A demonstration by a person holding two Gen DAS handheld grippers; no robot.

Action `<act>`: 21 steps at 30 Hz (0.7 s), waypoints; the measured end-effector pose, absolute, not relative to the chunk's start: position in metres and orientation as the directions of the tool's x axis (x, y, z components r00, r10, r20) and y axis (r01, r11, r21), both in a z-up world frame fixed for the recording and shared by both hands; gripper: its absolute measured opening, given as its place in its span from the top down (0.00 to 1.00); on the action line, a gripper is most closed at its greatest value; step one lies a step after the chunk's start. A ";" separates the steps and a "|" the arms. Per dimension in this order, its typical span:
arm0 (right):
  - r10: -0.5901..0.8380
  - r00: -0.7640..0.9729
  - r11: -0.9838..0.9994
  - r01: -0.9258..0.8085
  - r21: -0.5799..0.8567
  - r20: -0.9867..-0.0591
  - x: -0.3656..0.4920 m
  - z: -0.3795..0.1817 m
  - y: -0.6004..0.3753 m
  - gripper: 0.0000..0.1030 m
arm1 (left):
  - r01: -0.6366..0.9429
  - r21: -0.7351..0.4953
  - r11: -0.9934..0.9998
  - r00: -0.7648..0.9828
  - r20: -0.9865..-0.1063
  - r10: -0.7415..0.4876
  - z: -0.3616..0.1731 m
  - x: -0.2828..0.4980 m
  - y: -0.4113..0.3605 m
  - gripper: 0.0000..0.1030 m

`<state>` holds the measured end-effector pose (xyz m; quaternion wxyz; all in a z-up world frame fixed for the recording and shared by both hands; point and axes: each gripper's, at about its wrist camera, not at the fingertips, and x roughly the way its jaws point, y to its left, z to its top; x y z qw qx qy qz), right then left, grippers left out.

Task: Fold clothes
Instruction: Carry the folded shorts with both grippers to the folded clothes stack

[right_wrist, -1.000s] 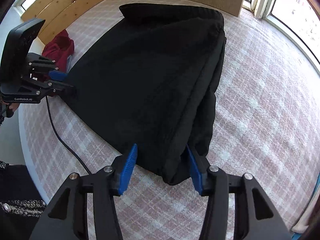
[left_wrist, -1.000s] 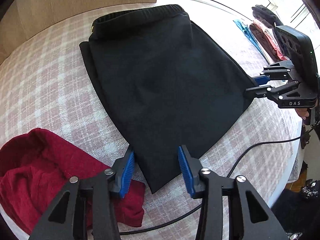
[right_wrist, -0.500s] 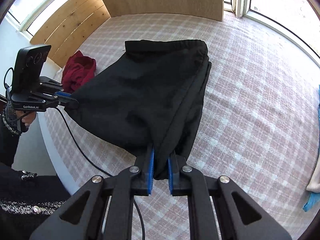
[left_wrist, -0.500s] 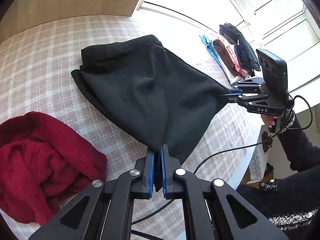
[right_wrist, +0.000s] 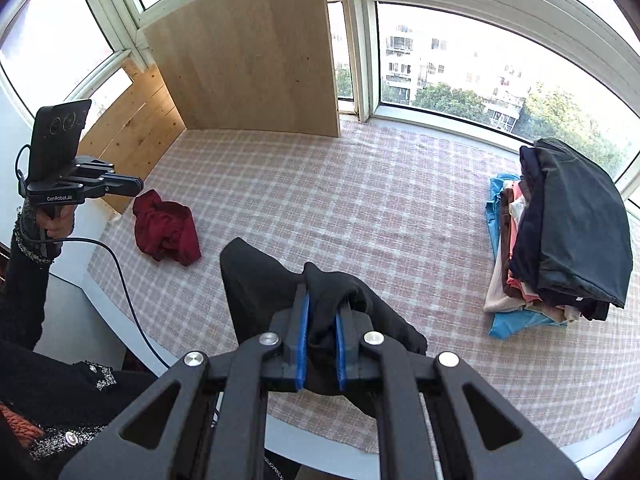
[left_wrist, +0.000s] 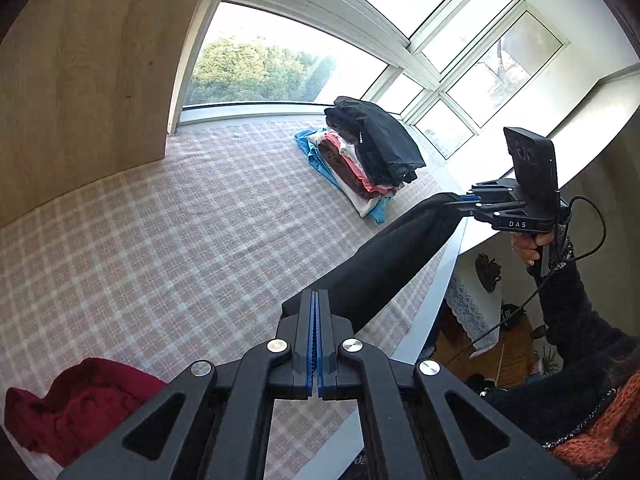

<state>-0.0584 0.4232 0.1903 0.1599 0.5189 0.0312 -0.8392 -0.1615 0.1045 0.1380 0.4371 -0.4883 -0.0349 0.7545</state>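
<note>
A black garment (right_wrist: 256, 288) hangs above the table, bunched between the blue pads of my right gripper (right_wrist: 322, 298), which is shut on it. In the left wrist view the black garment (left_wrist: 392, 256) runs as a band from the right gripper (left_wrist: 452, 200) down to behind my left gripper (left_wrist: 316, 300). The left pads are pressed together and no cloth shows between them. From the right wrist view the left gripper (right_wrist: 141, 186) has bare tips, a gap away from the garment's nearest corner.
A stack of folded clothes (right_wrist: 560, 232) sits at the window side of the checked tablecloth (right_wrist: 360, 200). A crumpled red garment (right_wrist: 166, 232) lies near the wooden boards (right_wrist: 248, 60). A black cable (right_wrist: 120, 272) trails off the table edge beside the person's sleeve.
Both grippers closed on the black garment's corners and rose, lifting it off the table. Half a second ago the left pads pinched cloth; now they meet with none visible between them.
</note>
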 end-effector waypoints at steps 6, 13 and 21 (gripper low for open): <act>-0.190 -0.366 -0.964 0.247 0.102 -0.911 -0.053 0.134 0.480 0.90 | -0.691 -0.430 -0.580 -0.063 -0.764 0.642 0.101 -0.145 0.183 1.00; -0.269 -0.337 -0.931 0.330 0.154 -0.902 -0.023 0.151 0.525 0.90 | -0.617 -0.549 -0.564 0.086 -0.760 0.645 -0.007 -0.133 0.279 0.84; -0.266 -0.330 -0.921 0.363 0.139 -0.906 0.013 0.172 0.546 0.90 | -0.621 -0.581 -0.526 0.106 -0.726 0.679 -0.040 -0.146 0.335 0.56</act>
